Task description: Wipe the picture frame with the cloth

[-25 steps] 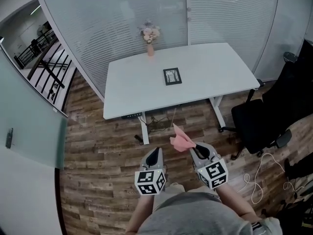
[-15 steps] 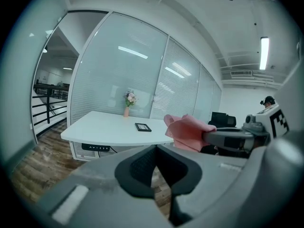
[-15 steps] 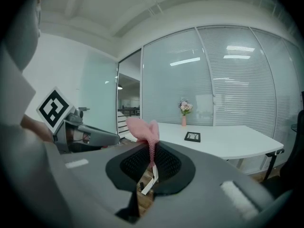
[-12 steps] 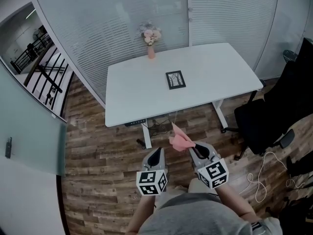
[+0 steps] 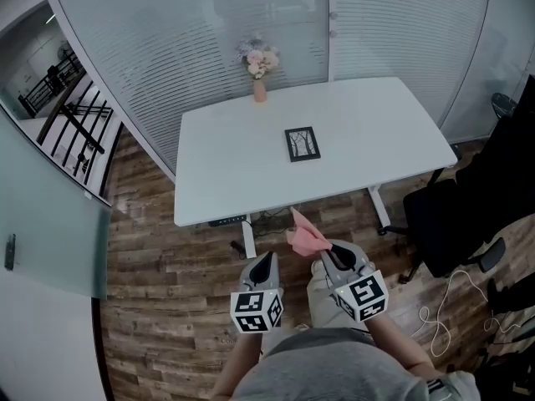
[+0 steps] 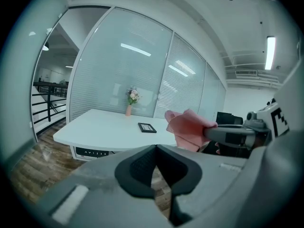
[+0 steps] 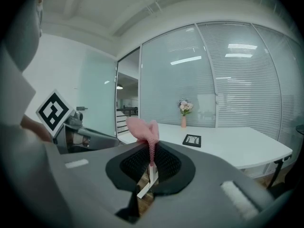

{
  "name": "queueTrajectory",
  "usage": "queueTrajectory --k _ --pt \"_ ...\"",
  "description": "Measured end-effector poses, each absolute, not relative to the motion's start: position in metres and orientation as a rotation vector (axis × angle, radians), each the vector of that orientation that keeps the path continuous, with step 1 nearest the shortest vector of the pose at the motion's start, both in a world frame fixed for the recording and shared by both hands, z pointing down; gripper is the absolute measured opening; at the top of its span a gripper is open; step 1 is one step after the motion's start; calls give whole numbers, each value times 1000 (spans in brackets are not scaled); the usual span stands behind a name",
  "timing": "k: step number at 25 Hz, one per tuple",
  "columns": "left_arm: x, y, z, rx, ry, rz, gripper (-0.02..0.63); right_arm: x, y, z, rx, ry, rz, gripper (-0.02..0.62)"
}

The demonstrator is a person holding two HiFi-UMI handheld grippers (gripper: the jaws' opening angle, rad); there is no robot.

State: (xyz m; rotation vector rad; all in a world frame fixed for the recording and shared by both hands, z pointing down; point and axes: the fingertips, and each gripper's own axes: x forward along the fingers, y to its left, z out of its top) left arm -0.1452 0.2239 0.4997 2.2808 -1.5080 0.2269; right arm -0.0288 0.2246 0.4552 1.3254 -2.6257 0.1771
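Approach step — right gripper (image 5: 332,251) clamps the pink cloth (image 5: 306,236); left gripper (image 5: 265,259) closed on nothing; next — reach the picture frame (image 5: 302,144) on the table (image 5: 226,161).

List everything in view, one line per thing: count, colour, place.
glass wall: one, with pale blinds, behind the table
table: one, white, mid-room
picture frame: one, black, flat on the table's middle
vase of flowers: one, pink, table's far edge
office chair: one, black, right of the table
cable: one, white, on the floor at right
cloth: one, pink, pinched in the right gripper
left gripper: one, grey, jaws together, empty
right gripper: one, grey, shut on the cloth
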Motion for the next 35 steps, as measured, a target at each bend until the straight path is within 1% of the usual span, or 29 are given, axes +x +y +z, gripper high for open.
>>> queueTrajectory --k 21,35 --pt "-104 15 497 2219 -1564 222 2 7 1 446 1192 -2633 99 17" --pt "-81 -76 525 2152 -1571 267 2 18 -102 474 1082 -2578 91 17"
